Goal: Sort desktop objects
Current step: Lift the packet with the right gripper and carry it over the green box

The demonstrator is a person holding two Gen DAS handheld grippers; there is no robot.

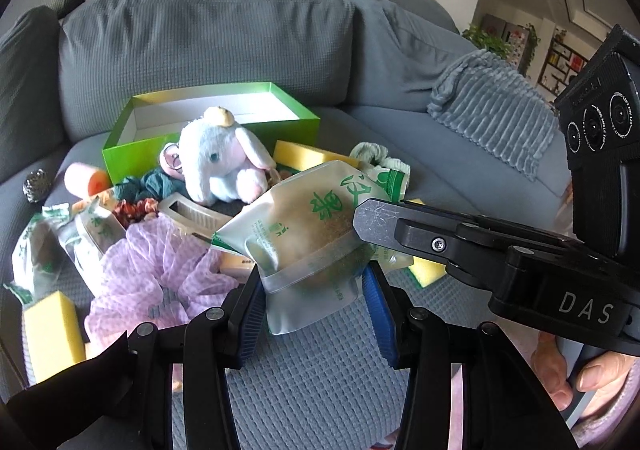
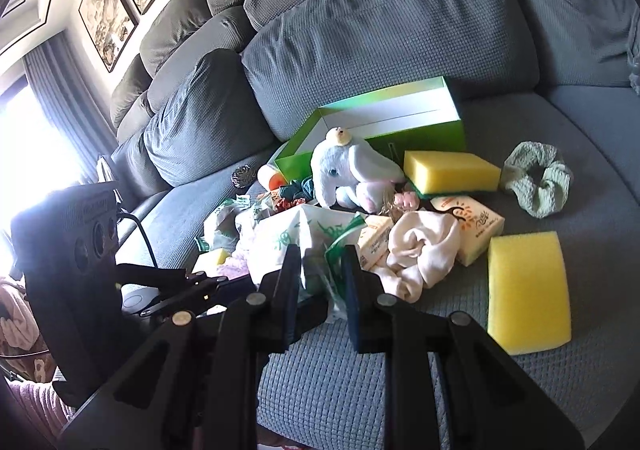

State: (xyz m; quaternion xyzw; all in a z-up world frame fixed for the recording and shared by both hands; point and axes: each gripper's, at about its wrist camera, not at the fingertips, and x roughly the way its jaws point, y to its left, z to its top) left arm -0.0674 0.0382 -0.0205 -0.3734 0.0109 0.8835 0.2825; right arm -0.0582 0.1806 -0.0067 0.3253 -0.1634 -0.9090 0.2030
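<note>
Gripping the same frosted snack pouch [image 1: 304,234] from two sides, my jaws share one load. My left gripper [image 1: 314,304] has its blue pads [image 1: 378,314] set wide on either side of the pouch's lower sealed end; the left pad touches the film, but I cannot tell whether the right one presses it. My right gripper [image 2: 322,282] is nearly closed, its fingers [image 2: 354,290] pinching a crumpled clear and green edge of the snack pouch [image 2: 304,246]. In the left wrist view the silver tip of that right gripper [image 1: 376,221] lies against the pouch's right side, above my left pads.

The pouch sits at the near edge of the clutter on the grey sofa seat [image 1: 316,378], tilted up toward the backrest, green characters facing out.

Just left of it lies a lilac mesh scrunchie [image 1: 160,270], with a yellow sponge [image 1: 50,334] at the seat's left front and more snack pouches [image 1: 68,242] above that. To the right, in the right wrist view, a second yellow sponge [image 2: 528,294] lies alone, with a cream cloth [image 2: 420,254] and tissue packs [image 2: 468,226] beside the pouch.

Farther back sits a plush elephant [image 1: 222,161], then a third sponge [image 2: 450,169] and a pale green scrunchie [image 2: 536,181]. Against the backrest stands the open green box [image 1: 208,129], touching the elephant's back.
</note>
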